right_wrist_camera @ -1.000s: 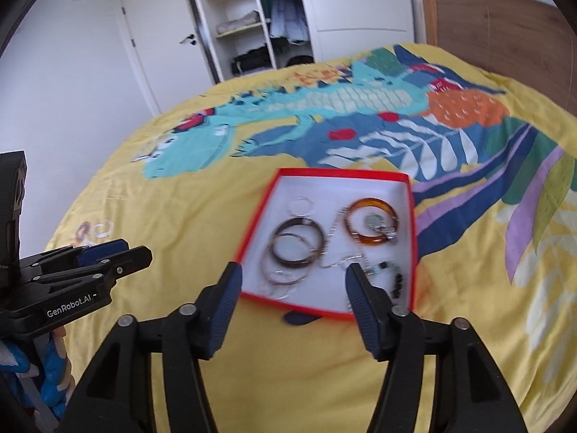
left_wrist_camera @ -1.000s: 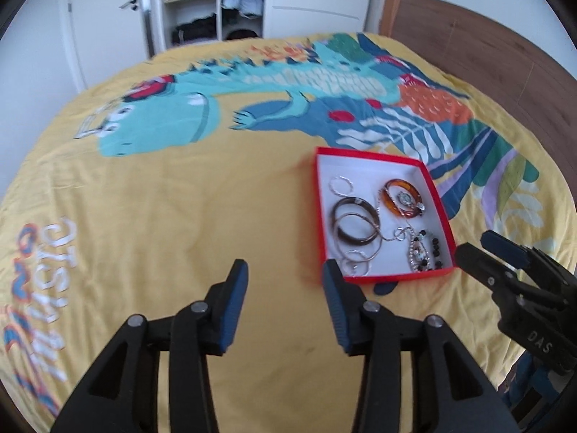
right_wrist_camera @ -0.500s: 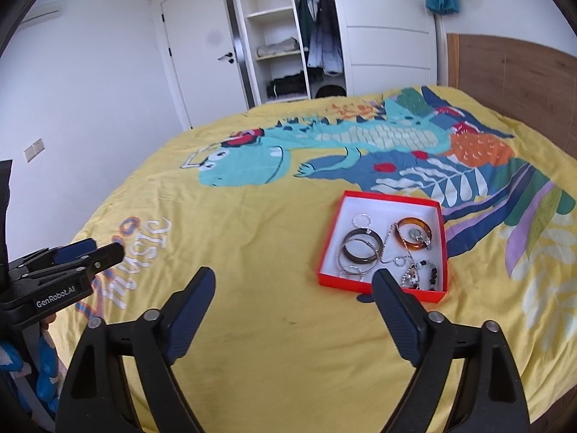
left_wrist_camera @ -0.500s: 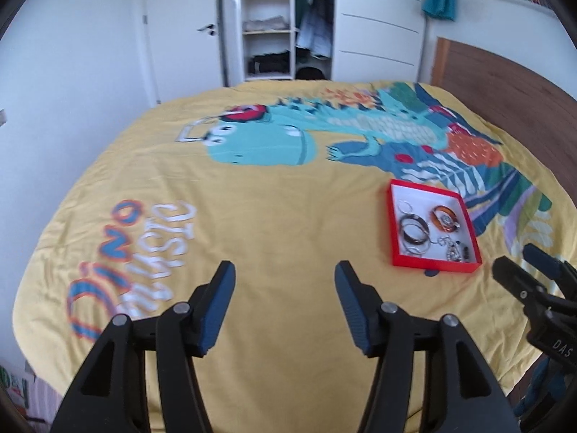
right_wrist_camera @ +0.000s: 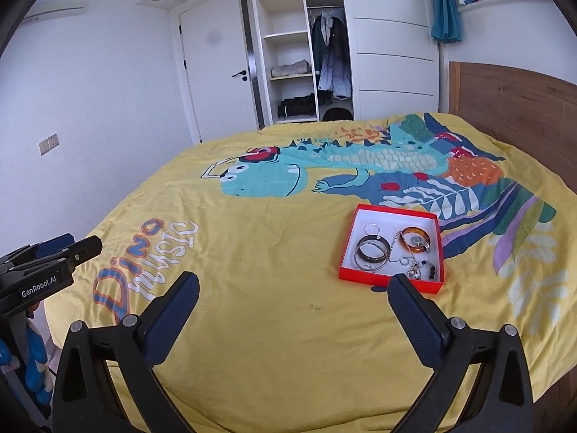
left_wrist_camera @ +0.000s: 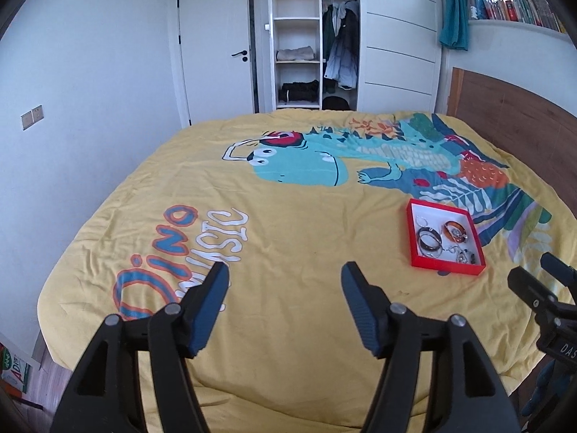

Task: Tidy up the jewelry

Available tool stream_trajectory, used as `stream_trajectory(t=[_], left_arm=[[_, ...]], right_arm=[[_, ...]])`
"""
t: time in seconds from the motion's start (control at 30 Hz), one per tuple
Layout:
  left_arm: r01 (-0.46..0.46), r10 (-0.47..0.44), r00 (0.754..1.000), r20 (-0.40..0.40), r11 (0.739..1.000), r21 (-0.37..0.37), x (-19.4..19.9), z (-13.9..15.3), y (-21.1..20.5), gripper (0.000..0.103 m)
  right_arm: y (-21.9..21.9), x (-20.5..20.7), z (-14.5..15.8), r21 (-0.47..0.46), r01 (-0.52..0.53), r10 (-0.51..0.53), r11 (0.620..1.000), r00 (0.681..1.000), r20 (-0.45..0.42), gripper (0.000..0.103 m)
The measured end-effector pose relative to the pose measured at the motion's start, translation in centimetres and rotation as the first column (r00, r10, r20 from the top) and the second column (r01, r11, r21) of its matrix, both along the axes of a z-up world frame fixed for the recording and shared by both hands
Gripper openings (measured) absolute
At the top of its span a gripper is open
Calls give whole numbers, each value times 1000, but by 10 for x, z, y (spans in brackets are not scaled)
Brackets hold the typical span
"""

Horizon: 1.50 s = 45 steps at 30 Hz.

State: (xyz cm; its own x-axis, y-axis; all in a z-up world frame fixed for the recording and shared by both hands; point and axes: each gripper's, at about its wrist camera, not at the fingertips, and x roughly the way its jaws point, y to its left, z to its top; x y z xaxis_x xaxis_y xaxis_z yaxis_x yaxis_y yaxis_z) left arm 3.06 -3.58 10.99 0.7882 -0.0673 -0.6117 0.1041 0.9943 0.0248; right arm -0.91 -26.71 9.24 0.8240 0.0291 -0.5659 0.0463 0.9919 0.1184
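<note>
Two grippers, both spread wide, holding nothing. Red jewelry box point(right_wrist_camera: 392, 249) lay on yellow bedspread point(right_wrist_camera: 274, 288), right of frame centre, ahead-right of right gripper point(right_wrist_camera: 294, 297); left gripper point(left_wrist_camera: 285, 294) stood farther off, box at right.

Left claw point(left_wrist_camera: 285, 285) held level with fingers spread wide, gripping nothing, right claw point(right_wrist_camera: 294, 297) likewise spread wide, side by side

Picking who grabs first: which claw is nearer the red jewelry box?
Right. The right claw hangs just short of the red jewelry box; the left claw sits farther off to the box's left.
</note>
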Motion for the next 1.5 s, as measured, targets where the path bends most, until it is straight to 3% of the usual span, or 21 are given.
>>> stream_trajectory(t=[0.43, 1.03, 1.5], left_arm=[[-63, 63, 996, 58, 998, 4, -25, -3, 30, 66], [-22, 22, 1000, 16, 1000, 6, -29, -26, 26, 66], [-45, 45, 999, 15, 998, 38, -27, -40, 22, 69]], right_arm=[[2, -21, -2, -26, 25, -25, 999, 1000, 8, 103], [-15, -27, -34, -5, 54, -54, 999, 997, -57, 103], [-21, -24, -48, 2, 49, -49, 999, 995, -87, 103]])
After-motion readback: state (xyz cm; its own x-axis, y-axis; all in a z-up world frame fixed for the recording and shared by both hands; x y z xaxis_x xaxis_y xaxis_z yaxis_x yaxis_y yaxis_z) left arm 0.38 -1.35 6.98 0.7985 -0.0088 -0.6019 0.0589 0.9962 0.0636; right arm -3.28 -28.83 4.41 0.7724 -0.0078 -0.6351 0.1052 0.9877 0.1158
